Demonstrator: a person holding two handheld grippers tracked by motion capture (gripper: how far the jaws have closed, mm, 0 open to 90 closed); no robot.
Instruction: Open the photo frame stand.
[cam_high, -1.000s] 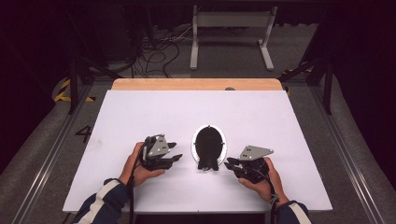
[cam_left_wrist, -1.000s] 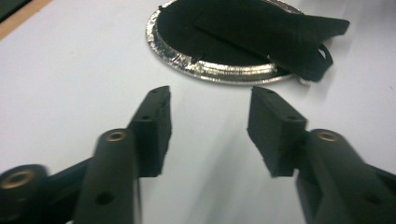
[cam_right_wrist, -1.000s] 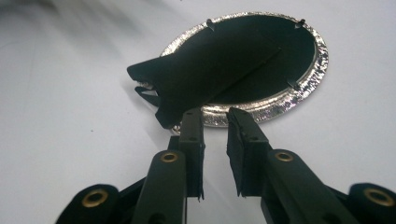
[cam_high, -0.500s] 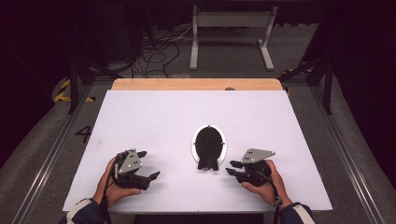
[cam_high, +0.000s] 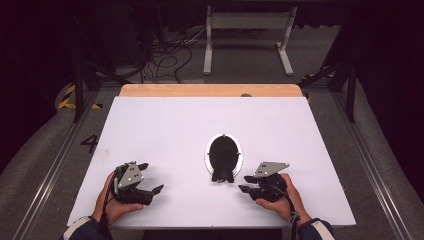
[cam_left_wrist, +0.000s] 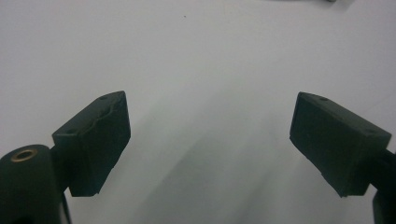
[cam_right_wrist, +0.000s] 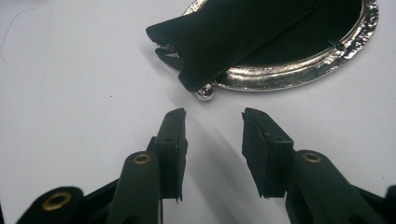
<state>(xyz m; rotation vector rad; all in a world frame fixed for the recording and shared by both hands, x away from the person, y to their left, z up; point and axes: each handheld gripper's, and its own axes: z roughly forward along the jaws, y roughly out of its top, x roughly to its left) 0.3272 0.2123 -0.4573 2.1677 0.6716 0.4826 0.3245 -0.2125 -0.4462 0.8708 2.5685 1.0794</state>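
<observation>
I see the coin purse (cam_high: 223, 159) lying mid-desk, soft black pouch on a stiff, slippery metal frame. My right hand-held gripper (cam_right_wrist: 212, 122), just opening, empty, faces its clasp; the left hand-held gripper (cam_high: 148, 178) is wide open, empty.

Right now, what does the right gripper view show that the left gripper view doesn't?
The right gripper view has the silver-rimmed oval dish close ahead of the right gripper, with a black piece lying across its rim and a small silver ball at its edge. The left gripper view has the left gripper with its jaws spread wide over bare surface. Both show the white table and black jaws with nothing between them.
</observation>
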